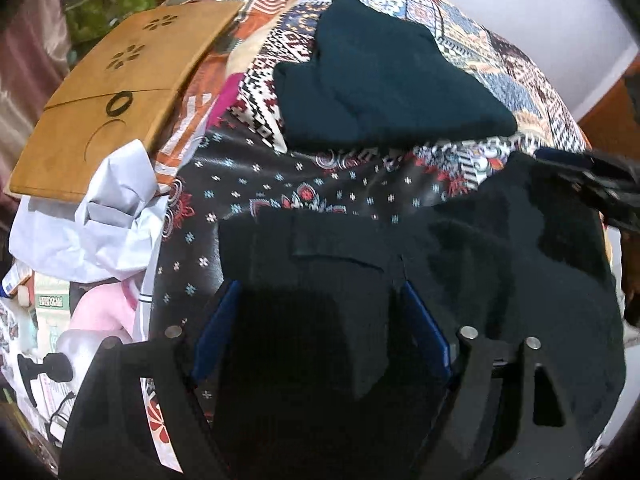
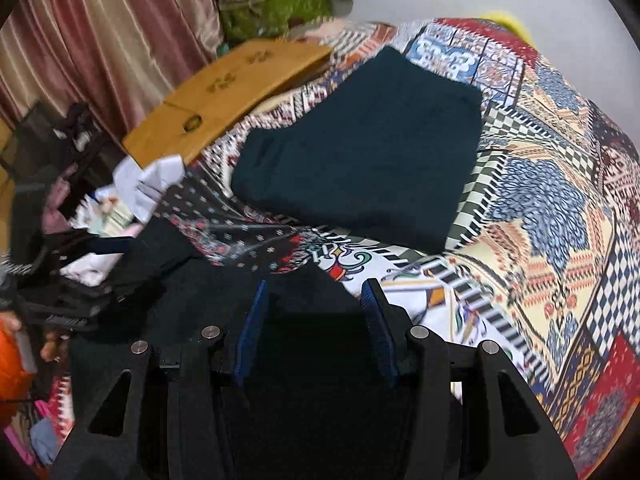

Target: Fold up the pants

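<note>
Black pants [image 1: 460, 264] lie spread on the patterned bedspread [image 1: 280, 184] close under both grippers; they also show in the right wrist view [image 2: 200, 296]. My left gripper [image 1: 320, 292] is open, its blue-padded jaws wide apart over the pants' waist part. My right gripper [image 2: 316, 292] is open over the pants' edge; it shows at the right edge of the left wrist view [image 1: 608, 188]. A dark teal folded garment [image 1: 384, 88] lies farther back on the bed, also in the right wrist view [image 2: 360, 156].
A wooden lap board [image 1: 120, 92] lies at the bed's left, also in the right wrist view [image 2: 232, 88]. Crumpled white cloth [image 1: 104, 220] and clutter sit beside the bed. A pink curtain [image 2: 100, 40] and green bag [image 2: 276, 12] stand behind.
</note>
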{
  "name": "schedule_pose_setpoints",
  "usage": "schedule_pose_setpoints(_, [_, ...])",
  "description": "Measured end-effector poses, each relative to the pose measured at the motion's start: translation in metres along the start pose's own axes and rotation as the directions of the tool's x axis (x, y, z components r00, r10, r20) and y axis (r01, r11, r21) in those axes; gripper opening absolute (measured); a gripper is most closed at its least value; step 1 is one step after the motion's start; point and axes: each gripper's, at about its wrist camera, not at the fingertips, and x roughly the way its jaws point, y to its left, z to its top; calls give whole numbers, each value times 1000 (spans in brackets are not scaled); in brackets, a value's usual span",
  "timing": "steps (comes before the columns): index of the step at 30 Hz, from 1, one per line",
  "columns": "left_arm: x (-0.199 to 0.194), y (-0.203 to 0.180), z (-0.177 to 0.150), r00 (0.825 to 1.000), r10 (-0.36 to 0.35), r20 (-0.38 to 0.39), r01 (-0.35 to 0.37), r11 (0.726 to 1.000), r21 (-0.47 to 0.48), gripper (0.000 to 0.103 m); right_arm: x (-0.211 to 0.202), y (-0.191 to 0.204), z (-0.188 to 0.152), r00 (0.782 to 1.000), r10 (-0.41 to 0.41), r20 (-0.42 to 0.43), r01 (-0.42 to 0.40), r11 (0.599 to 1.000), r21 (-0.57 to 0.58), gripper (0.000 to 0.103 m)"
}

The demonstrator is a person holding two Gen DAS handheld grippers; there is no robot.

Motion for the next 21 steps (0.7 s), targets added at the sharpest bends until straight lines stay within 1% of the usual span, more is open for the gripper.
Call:
schedule_pose_setpoints(1, [1, -1, -2, 1000, 6, 3, -6, 1000, 8, 73, 5, 2, 1, 1000, -7, -19, 6, 1000, -13, 45])
schedule_pose_setpoints(2, [1, -1, -4, 1000, 4, 3, -5, 1000, 11, 65, 8, 3, 1, 999, -8, -33, 7, 1000, -26, 45])
schedule_pose_setpoints(3, [2, 0, -6, 1000, 4, 4, -5, 1000, 12, 54, 10, 4, 2, 999, -9, -41, 8, 999, -40, 45])
schedule_pose_setpoints(4, [2, -1, -8, 1000, 17, 3, -17, 1000, 24, 50, 11, 6, 2, 999, -16, -44, 13, 998, -61, 44])
schedule_pose_setpoints(5, [1, -1, -9, 1000, 25, 8, -25, 999, 37, 43, 12, 8, 3, 999, -18, -49, 13, 996, -83, 43])
schedule_pose_setpoints(6, [-2, -1, -11, 999, 16, 29, -17, 999, 38, 35, 13, 11, 3, 998, -21, -51, 15, 994, -106, 36])
schedule_pose_setpoints(8, [-6, -3, -14, 999, 3, 43, -5, 999, 40, 28, 16, 12, 3, 997, -45, -56, 37, 989, -140, 34])
schedule_pose_setpoints(10, [-8, -5, -16, 997, 32, 64, -35, 998, 46, 28, 22, 13, 5, 996, -63, -60, 52, 985, -164, 21])
schedule_pose_setpoints(13, [-12, -3, -19, 993, 78, 94, -83, 995, 47, 28, 27, 11, 5, 995, -80, -57, 70, 985, -158, 12])
schedule_pose_setpoints(16, [-15, 8, -19, 992, 80, 98, -81, 997, 6, 30, 24, 16, 4, 993, -115, 1, 113, 977, -179, 9])
schedule_pose_setpoints(17, [-16, 11, -20, 991, 87, 102, -87, 996, -6, 32, 23, 17, 4, 990, -136, 22, 138, 974, -178, 9])
schedule_pose_setpoints(18, [-15, 13, -20, 990, 101, 101, -100, 995, -13, 33, 23, 17, 5, 989, -145, 29, 148, 972, -182, 9])
schedule_pose_setpoints(19, [-14, 15, -21, 982, 160, 100, -159, 987, -17, 35, 24, 19, 7, 987, -158, 31, 161, 968, -192, 9])
schedule_pose_setpoints(20, [-13, 17, -22, 977, 189, 100, -187, 982, -22, 39, 25, 19, 8, 983, -178, 37, 181, 964, -196, 9])
schedule_pose_setpoints(21, [-13, 21, -22, 980, 180, 88, -178, 983, -38, 42, 26, 20, 9, 981, -190, 34, 193, 962, -196, 8])
